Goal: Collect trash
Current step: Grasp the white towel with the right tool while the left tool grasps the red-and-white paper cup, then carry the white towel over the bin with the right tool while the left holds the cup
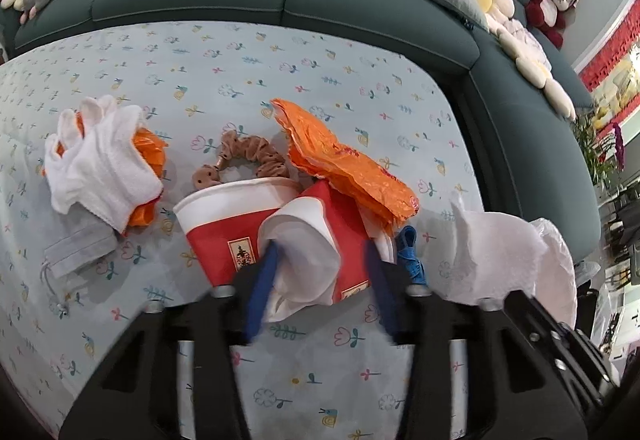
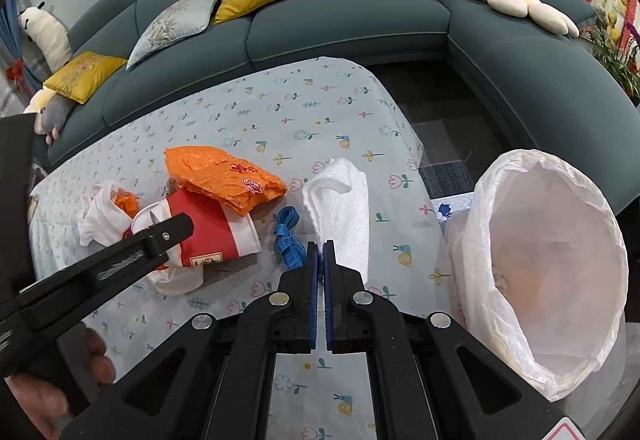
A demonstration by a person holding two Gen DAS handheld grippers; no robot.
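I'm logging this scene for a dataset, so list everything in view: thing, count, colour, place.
paper cups: two, red and white, on their sides at table centre
orange bag: one, orange plastic, over the cups
tissue: one, white, right of the cups
blue strap: one, blue, between cups and tissue
white towel: one, white, table left, over orange plastic
scrunchie: one, brown, behind the cups
face mask: one, grey, below the towel
bin: one, white liner, beside the table's right edge
tablecloth: one, pale blue, floral
sofa: one, teal, with yellow and grey cushions and plush toys
left tool: open around a cup
right tool: shut, holding the tissue's lower edge
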